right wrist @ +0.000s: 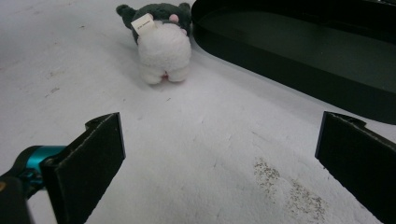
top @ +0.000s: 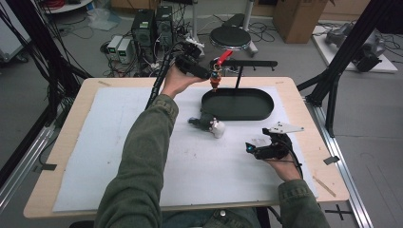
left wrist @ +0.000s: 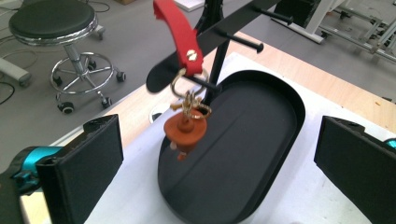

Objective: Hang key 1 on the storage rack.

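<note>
So the keychain (left wrist: 186,109) is hanging off a peg of the black stand (left wrist: 219,56) right now: red strap up top, ring under it, little brown mushroom-looking charm dangling at the bottom, straight over the near end of the black oval tray (left wrist: 261,140). Long axis is basically vertical, strap tilted a bit.

My left gripper (top: 192,64) is the close one. It's up at the far side of the table, and in the left gripper view the keychain sits dead ahead, centred between the jaws but a bit beyond them. Jaws are spread wide, nothing in them. From what I can tell it's hanging free.

Right gripper (top: 259,149) is well away, low over the white mat (top: 142,156), also wide open and empty, looking at the plush toy (right wrist: 161,42) lying just beside the tray.

I'd guess any next grab at the charm is a straight push forward.
</note>
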The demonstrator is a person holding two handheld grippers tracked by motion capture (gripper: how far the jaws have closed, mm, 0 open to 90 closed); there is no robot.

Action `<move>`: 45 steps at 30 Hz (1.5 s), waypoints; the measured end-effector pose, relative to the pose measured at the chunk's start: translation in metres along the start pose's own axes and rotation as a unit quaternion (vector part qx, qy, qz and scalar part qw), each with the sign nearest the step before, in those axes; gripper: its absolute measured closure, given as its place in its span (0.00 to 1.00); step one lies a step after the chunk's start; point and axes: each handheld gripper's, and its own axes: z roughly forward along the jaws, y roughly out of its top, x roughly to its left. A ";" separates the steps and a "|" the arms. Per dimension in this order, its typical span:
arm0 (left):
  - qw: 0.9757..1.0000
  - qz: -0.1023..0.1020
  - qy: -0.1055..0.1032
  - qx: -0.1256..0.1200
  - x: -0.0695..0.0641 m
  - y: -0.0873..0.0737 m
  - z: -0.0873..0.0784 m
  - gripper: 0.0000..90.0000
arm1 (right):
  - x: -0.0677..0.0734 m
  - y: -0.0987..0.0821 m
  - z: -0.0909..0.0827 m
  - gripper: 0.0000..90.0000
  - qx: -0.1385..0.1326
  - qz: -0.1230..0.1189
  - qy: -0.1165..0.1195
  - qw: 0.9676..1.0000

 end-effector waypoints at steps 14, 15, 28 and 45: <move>0.999 -0.025 0.012 -0.016 0.011 -0.033 -0.034 0.02 | 0.001 0.000 0.001 0.01 0.002 -0.005 -0.002 1.000; 0.999 -0.027 0.013 -0.016 0.012 -0.036 -0.036 0.02 | 0.001 0.000 0.001 0.01 0.002 -0.005 -0.002 1.000; 0.998 -0.056 0.033 -0.011 0.026 -0.079 -0.057 0.02 | 0.002 0.000 0.001 0.01 0.007 -0.006 -0.003 1.000; 0.995 -0.073 0.065 -0.022 0.035 -0.111 -0.108 0.02 | 0.003 0.000 0.002 0.01 0.012 -0.006 -0.003 1.000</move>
